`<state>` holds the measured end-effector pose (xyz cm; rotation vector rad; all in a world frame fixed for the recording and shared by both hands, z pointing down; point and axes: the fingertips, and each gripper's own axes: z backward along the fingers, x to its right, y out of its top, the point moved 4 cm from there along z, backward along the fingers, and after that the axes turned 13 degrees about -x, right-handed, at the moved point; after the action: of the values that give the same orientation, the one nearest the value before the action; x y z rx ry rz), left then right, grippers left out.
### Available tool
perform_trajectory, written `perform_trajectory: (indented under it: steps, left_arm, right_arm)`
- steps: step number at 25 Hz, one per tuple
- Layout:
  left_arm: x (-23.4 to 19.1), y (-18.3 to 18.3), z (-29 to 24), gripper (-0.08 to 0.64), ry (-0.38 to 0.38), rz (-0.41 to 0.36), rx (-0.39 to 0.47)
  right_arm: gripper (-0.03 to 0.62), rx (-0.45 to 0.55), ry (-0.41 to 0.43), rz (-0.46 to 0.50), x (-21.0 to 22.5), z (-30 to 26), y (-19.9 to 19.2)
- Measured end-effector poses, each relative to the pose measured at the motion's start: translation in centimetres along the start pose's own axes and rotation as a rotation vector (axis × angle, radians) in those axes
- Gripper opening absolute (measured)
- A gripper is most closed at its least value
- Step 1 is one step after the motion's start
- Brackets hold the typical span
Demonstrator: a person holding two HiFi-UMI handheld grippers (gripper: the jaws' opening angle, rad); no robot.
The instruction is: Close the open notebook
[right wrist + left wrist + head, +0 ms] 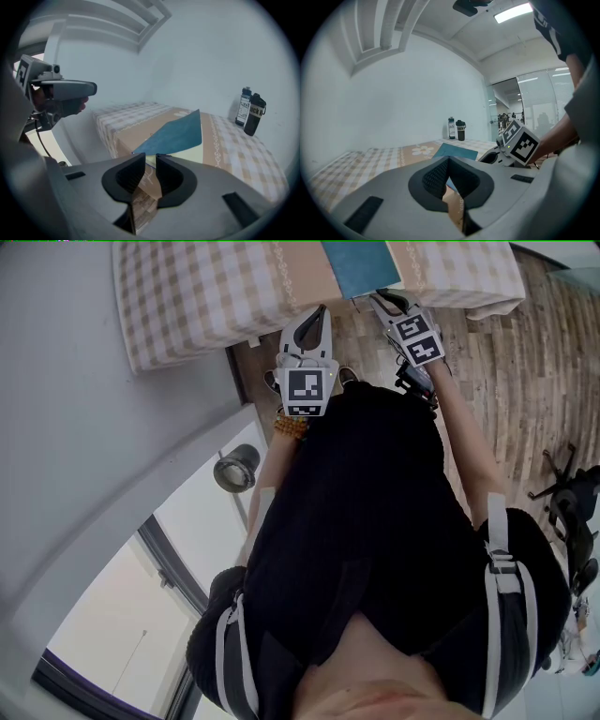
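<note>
A table [187, 296] draped in a beige-and-white checked cloth with a tan floral band is standing on a wood-plank floor [506, 352]. A thin blue-covered notebook [176, 133] is lying on the tan band near the table's front edge, with a pale page showing under its cover. A white-labelled blue bottle [244, 107] and a black bottle [255, 117] are standing upright, just beside each other, by the far wall and well apart from the notebook.

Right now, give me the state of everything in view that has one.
Notebook: blue cover angled above a pale page, not flat shut.
Tall bottle: upright, capped.
Dark bottle: upright, capped.
Left tongs: shut, empty.
Right tongs: open, empty.
</note>
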<state>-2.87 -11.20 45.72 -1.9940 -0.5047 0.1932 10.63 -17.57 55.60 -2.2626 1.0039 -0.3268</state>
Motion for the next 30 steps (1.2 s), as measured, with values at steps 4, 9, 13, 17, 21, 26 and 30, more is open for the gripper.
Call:
perform_trajectory:
  steps: [4,9,13,17,21,26,30]
  left_arm:
    - [0.2,-0.1,-0.1,0.005,-0.007,-0.001,-0.002]
    - [0.6,0.3,-0.3,0.005,-0.016,-0.01,0.0]
    - [0.5,0.3,-0.3,0.005,-0.012,-0.011,-0.001]
    - [0.3,-0.1,-0.1,0.005,-0.004,-0.008,-0.006]
    - [0.1,-0.3,-0.1,0.005,0.004,-0.001,-0.012]
    - [-0.1,-0.4,-0.1,0.005,0.009,0.006,-0.014]
    - [0.1,-0.6,-0.3,0.005,0.003,0.007,-0.018]
  right_arm:
    - [0.031,0.077,0.029,0.083,-0.9,1.7,0.8]
    - [0.026,0.153,-0.029,0.14,-0.5,2.2,2.7]
    - [0.026,0.148,-0.079,0.12,1.1,1.4,3.1]
    - [0.026,0.1,-0.085,0.11,2.0,0.3,2.4]
    - [0.026,0.05,-0.096,0.079,2.9,-0.7,1.3]
    - [0.026,0.013,-0.104,0.05,3.5,-1.2,0.4]
    - [0.026,-0.014,-0.099,0.039,3.8,-1.5,-0.5]
